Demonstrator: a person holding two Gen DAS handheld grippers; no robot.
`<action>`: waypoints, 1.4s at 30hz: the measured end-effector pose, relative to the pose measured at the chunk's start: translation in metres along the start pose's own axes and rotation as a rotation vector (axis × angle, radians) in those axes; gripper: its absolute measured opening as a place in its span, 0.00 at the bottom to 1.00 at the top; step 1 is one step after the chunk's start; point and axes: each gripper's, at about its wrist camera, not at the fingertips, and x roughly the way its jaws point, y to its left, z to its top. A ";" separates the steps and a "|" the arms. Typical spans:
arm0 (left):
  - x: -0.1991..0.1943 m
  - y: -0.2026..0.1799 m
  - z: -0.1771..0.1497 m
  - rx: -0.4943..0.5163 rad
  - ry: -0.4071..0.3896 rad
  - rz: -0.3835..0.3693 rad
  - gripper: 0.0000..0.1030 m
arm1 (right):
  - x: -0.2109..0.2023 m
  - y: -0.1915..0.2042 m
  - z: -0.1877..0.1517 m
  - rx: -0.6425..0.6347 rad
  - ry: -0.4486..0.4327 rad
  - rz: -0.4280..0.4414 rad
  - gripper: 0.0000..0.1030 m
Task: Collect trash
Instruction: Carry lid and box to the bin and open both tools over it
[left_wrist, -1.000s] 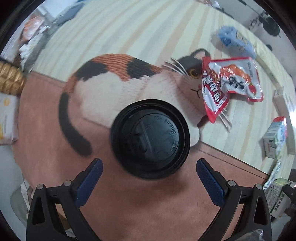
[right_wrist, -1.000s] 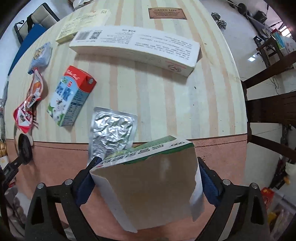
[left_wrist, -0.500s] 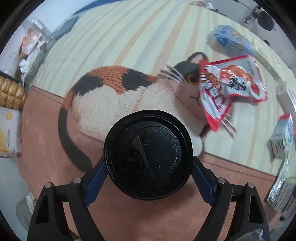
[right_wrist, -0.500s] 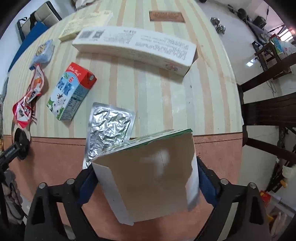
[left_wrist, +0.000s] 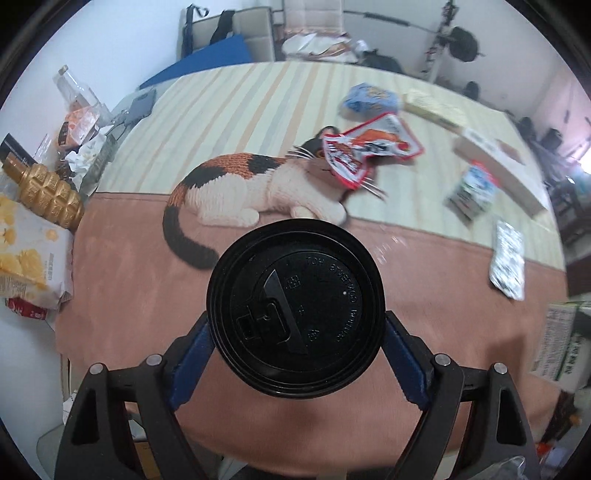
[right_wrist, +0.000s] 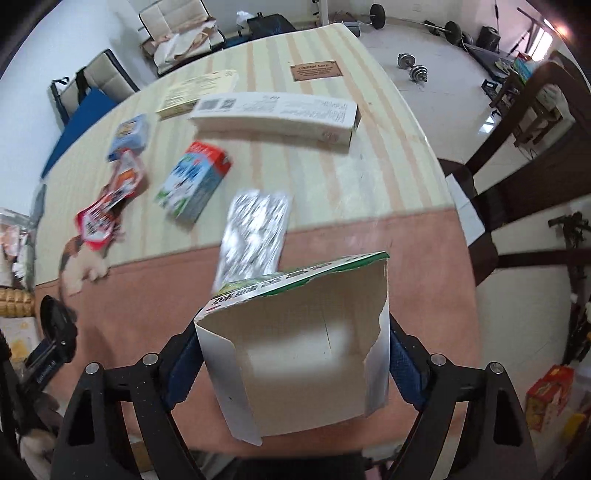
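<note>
The left gripper (left_wrist: 295, 354) clamps one black-lidded cup (left_wrist: 295, 306) above the table (left_wrist: 229, 107). The right gripper (right_wrist: 291, 358) pinches one torn carton (right_wrist: 295, 365). On the table: one foil pack (right_wrist: 255, 232), one milk carton (right_wrist: 194, 182), two wrappers.

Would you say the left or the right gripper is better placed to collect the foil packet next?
Neither yet: left gripper grips a lidded cup, right gripper an open carton. Foil packet lies nearer the right.

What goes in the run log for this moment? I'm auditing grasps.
left gripper: shut on black-lidded cup | right gripper: shut on torn carton | foil pack: on table
</note>
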 end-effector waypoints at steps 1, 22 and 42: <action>-0.008 0.001 -0.010 0.009 -0.004 -0.026 0.84 | -0.006 0.004 -0.016 0.010 -0.003 0.011 0.86; 0.019 0.034 -0.272 -0.195 0.227 -0.157 0.84 | 0.054 0.001 -0.311 -0.064 0.314 0.193 0.86; 0.299 0.041 -0.368 -0.322 0.505 -0.173 0.97 | 0.409 -0.036 -0.369 0.062 0.469 0.202 0.97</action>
